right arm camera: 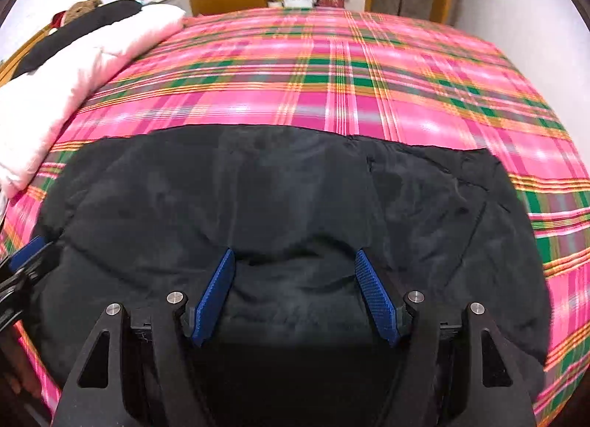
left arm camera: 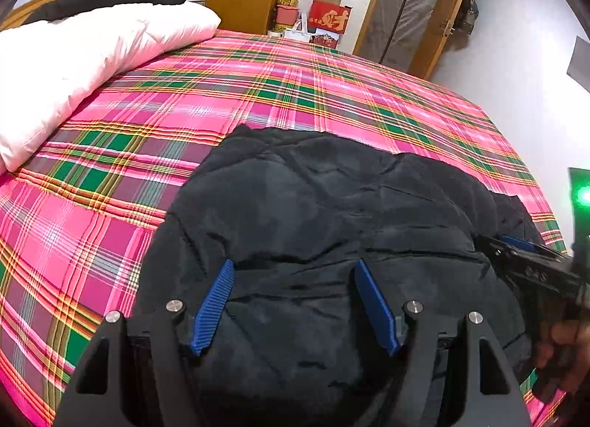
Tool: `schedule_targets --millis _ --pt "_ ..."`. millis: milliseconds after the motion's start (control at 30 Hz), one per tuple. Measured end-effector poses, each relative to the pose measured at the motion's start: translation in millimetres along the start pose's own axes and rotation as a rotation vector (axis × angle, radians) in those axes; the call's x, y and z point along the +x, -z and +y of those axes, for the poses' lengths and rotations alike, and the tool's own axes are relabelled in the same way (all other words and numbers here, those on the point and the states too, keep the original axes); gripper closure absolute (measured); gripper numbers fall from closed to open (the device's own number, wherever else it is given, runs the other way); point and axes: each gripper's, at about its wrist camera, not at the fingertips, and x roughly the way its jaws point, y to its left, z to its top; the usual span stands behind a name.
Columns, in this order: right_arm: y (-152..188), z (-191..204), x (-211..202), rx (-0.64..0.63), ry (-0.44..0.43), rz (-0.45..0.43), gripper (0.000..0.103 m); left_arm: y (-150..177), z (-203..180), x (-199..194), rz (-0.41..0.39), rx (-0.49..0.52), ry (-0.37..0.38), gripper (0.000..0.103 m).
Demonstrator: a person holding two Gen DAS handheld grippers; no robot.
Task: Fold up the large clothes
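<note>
black padded jacket (left arm camera: pixel 332 213) lay spread on the pink plaid bedsheet (left arm camera: pixel 184 102) in my left wrist view; my left claw (left arm camera: pixel 295 268) stood spread wide over it, blue pads apart, gripping nothing; my right claw (left arm camera: pixel 516 246) came in at the jacket's right edge, its state unclear there; a white duvet (left arm camera: pixel 73 58) lay far left; from the right wrist, my right claw (right arm camera: pixel 295 259) was released above the jacket (right arm camera: pixel 295 187), near its front edge.

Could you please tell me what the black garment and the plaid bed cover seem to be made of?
Black padded garment: probably quilted synthetic shell, matte with slight sheen, puffy stitched panels. Pink-and-green plaid bed cover: looks like thin woven cotton or blend, flat and smooth; fibre uncertain.
</note>
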Motion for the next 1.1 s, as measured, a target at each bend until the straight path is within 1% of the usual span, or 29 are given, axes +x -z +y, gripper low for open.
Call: schedule_targets --millis 133,200,267,333,367,433,500,567,633,667,700,767,833,900,967,1100 --pt "-7 -5 17 -0.008 0.021 0.023 0.035 0 -3 8 0.003 0.054 -0.017 0.032" --pt "-7 -5 15 -0.011 0.024 0.025 0.035 1 -3 8 0.002 0.057 -0.022 0.032" --pt "-5 -10 -3 0.009 -0.006 0.007 0.035 0 -1 3 0.005 0.04 -0.017 0.032" --pt "2 -11 -31 0.014 -0.024 -0.046 0.035 -1 -1 -6 -0.005 0.013 -0.012 0.032" --pt "9 -15 -48 0.013 -0.031 -0.083 0.035 -1 -2 -13 -0.018 0.004 0.002 0.033" --pt "24 -27 -73 0.025 -0.034 -0.128 0.035 2 -9 -25 -0.04 0.003 0.051 0.035" --pt "43 -44 -91 0.039 -0.013 -0.149 0.035 9 -22 -37 -0.058 0.034 0.101 0.035" --pt "62 -63 -96 0.058 0.032 -0.143 0.035 18 -38 -44 -0.063 0.092 0.157 0.035" --pt "79 -84 -91 0.095 0.069 -0.119 0.035 28 -56 -45 -0.055 0.163 0.189 0.034" --pt "88 -96 -85 0.121 0.076 -0.096 0.035 33 -65 -41 -0.038 0.198 0.186 0.034" --pt "90 -102 -80 0.133 0.08 -0.086 0.035 37 -74 -33 -0.025 0.235 0.163 0.034" --pt "95 -115 -68 0.144 0.083 -0.076 0.035 39 -81 -22 -0.022 0.276 0.125 0.03" --pt "93 -123 -54 0.172 0.075 -0.049 0.035 36 -79 -12 -0.015 0.257 0.122 0.027" --pt "88 -129 -43 0.198 0.058 -0.03 0.034 32 -74 -4 0.001 0.219 0.13 0.026" --pt "85 -128 -37 0.194 0.063 -0.026 0.034 31 -74 1 0.001 0.223 0.122 0.026" --pt "91 -128 -31 0.194 0.06 -0.041 0.033 34 -77 6 -0.001 0.236 0.11 0.026"
